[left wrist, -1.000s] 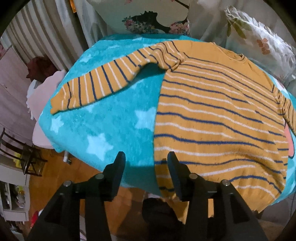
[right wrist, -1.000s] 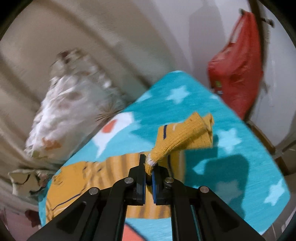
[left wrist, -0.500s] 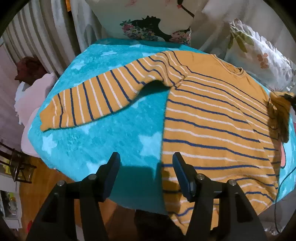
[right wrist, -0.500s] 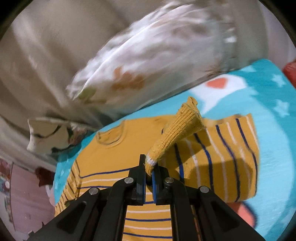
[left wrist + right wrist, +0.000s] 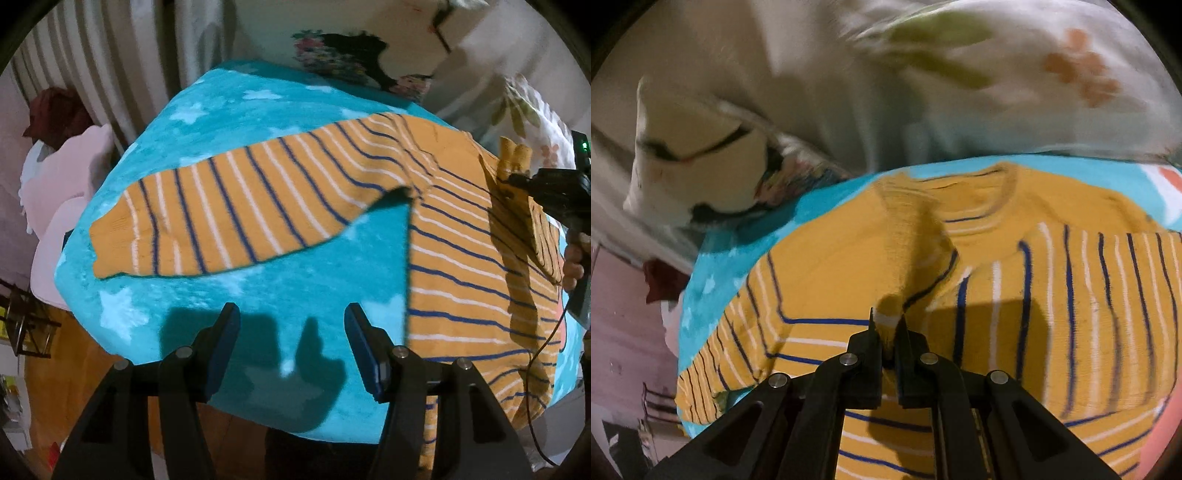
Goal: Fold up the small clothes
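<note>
Mustard knit: your small mustard-yellow knitted sweater with blue and white stripes lies flat on the turquoise fleece blanket with pale stars, neckline toward the pillows.
Left sleeve: the long striped sleeve is spread out flat across the blanket, away from the body of the sweater, its cuff near the blanket's left edge in your left wrist view.
Right sleeve: the other striped sleeve is lifted off the blanket and drawn over the sweater's chest, rising from your right jaws toward the neckline; its lower part lies folded across the body.
Right gripper: your right gripper has its jaws pinched tight on the cuff end of that sleeve, with the knit showing between them. In the left wrist view it comes in from the right edge, fingers of your hand wrapped around its handle.
Left gripper: your left gripper hovers over bare blanket just left of the sweater's side seam; its jaws have just been opening, stand moderately wide, and hold nothing.
Surroundings: white flower-printed pillows sit beyond the neckline, and a pink scalloped cushion lies past the blanket's left side.
</note>
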`<state>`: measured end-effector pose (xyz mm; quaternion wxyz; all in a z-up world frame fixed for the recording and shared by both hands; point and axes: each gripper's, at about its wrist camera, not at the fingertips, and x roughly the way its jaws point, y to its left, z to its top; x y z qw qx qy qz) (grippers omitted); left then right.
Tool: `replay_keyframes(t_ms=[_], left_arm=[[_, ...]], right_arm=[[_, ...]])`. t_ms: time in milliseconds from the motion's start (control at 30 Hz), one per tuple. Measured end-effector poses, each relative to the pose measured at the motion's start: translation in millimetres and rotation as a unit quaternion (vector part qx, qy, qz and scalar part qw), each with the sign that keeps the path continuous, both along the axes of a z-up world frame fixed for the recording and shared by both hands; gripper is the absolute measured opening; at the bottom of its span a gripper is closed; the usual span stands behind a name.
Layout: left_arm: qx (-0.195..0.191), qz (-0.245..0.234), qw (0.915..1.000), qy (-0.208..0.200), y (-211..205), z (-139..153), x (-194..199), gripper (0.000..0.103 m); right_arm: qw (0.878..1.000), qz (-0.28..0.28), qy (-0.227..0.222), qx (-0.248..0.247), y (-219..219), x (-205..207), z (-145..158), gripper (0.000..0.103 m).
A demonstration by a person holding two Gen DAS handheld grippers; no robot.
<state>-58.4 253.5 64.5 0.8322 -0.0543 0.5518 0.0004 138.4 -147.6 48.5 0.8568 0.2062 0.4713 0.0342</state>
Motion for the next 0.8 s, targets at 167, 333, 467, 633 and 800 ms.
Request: replay_keyframes(t_ms=[167, 333, 467, 633, 800], left_arm=[[-0.013, 0.009, 0.9999, 0.006, 21, -6, 3, 0.058], [-0.026, 0.013, 0.9996, 0.007, 33, -10, 5, 0.058], [-0.035, 0.013, 0.9993, 0.003, 40, -9, 7, 0.058], [-0.043, 0.013, 0.9990, 0.002, 48, -10, 17, 0.059], [-0.047, 0.020, 0.9987, 0.000, 56, -11, 28, 0.059]], right_arm=[[0.999, 0.034, 0.007, -0.021, 47, 17, -8, 0.005], [0.997, 0.063, 0.022, -0.039, 81, 26, -18, 0.006], [0.994, 0.090, 0.034, -0.053, 107, 27, -28, 0.008], [0.990, 0.114, 0.040, -0.070, 137, 26, -32, 0.017], [0.987, 0.141, 0.044, -0.057, 167, 23, -36, 0.029]])
